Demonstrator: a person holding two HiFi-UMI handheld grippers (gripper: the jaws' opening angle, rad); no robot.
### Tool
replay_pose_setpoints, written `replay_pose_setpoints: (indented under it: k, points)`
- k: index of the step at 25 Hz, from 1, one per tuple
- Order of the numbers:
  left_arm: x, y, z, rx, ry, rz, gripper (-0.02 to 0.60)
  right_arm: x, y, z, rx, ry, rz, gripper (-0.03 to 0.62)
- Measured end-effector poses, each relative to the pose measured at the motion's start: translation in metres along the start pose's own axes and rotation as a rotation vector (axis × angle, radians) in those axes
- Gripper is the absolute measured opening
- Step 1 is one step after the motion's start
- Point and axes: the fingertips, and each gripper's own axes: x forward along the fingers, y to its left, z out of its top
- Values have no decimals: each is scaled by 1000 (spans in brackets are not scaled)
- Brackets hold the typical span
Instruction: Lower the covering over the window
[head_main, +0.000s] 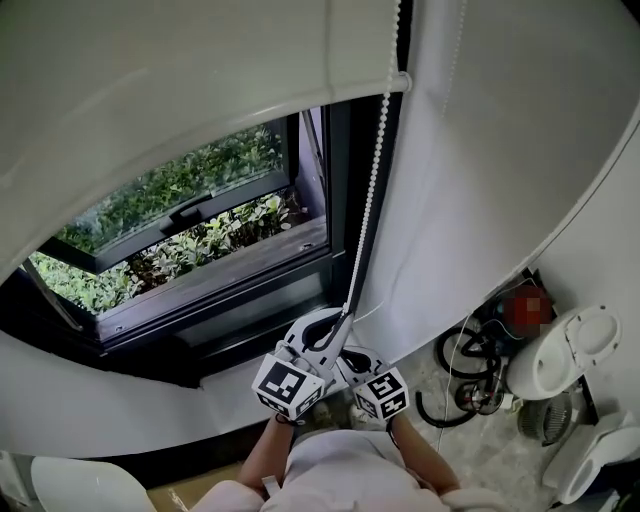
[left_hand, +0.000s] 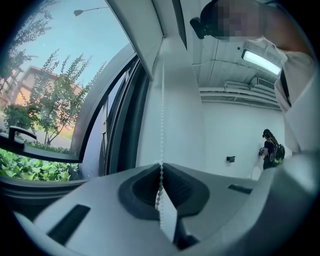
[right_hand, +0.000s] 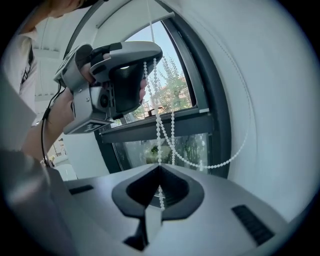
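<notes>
- Left gripper (head_main: 333, 322): jaws closed on the bead chain (head_main: 372, 200). In the left gripper view (left_hand: 160, 166) the chain (left_hand: 161, 100) runs straight up from the pinch point, taut, to the blind's top corner.
- Right gripper (head_main: 352, 356): also clamped on the chain, just below and beside the left one. In its own view (right_hand: 160, 168) one strand (right_hand: 159, 125) enters the closed jaws, and a slack loop sags off to the right.
- The right gripper view shows the left gripper (right_hand: 148, 59) higher up on the same chain, with a hand wrapped around its body.
- Both grippers sit close together at the window's lower right corner, in front of the person's torso.
- Roller blind (head_main: 150, 80): white and part-way down. Its bottom bar crosses the upper part of the window (head_main: 330, 180).
- Lower glass is uncovered, with the sash tilted outward and green shrubs (head_main: 215, 235) visible outside.
- Chain hangs from the blind's right end, along the dark frame.
</notes>
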Motion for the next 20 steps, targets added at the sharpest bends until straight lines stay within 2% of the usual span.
replay_pose_setpoints:
  k: [15,20]
  points:
    - [2,4,-99,-73,156,3,15,17,-19,-93,109,223,5,0]
    - [3,2,-119,-94,183,-6,15,17,-23,-112,139,261,4,0]
